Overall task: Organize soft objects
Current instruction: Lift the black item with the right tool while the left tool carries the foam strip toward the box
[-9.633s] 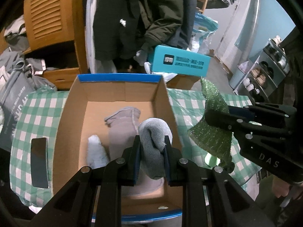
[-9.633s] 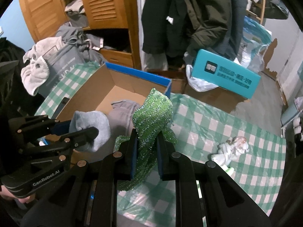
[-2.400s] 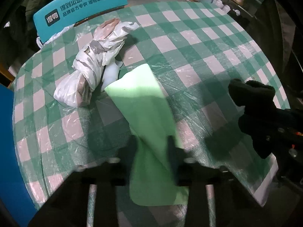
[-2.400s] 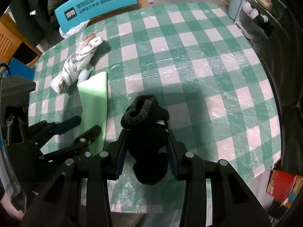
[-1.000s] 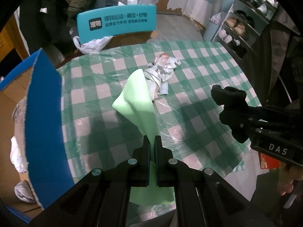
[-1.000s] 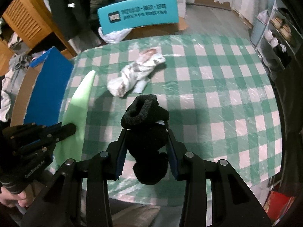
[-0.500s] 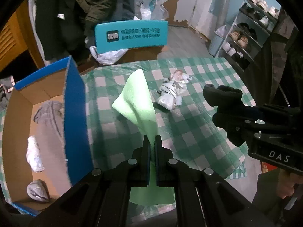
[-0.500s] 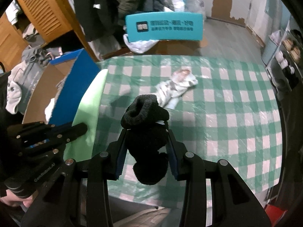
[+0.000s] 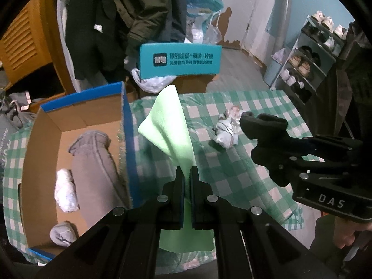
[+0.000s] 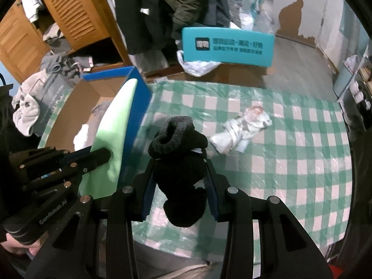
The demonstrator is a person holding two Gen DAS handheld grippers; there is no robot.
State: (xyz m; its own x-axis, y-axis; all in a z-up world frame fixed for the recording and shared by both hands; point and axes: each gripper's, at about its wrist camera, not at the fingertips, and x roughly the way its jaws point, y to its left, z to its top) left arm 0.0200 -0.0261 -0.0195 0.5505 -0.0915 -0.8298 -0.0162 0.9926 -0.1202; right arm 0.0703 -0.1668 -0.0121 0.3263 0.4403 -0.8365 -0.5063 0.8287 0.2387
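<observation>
Cardboard box (image 9: 76,116) lies at ten o'clock of left gripper (image 9: 187,174) — nearer hand, clenched on green cloth (image 9: 169,121); right gripper (image 10: 180,174) grasps black sock (image 10: 179,153).

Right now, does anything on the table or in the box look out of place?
One thing: a crumpled white bundle lies alone on the checked tablecloth, outside the cardboard box where the other soft things sit.

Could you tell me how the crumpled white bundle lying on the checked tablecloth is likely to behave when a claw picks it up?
The white bundle looks like crumpled soft cloth or plastic, so it will probably squash and sag. It seems light. Its loose, wrinkled folds suggest that a pinch may catch only one layer and let it unroll.
</observation>
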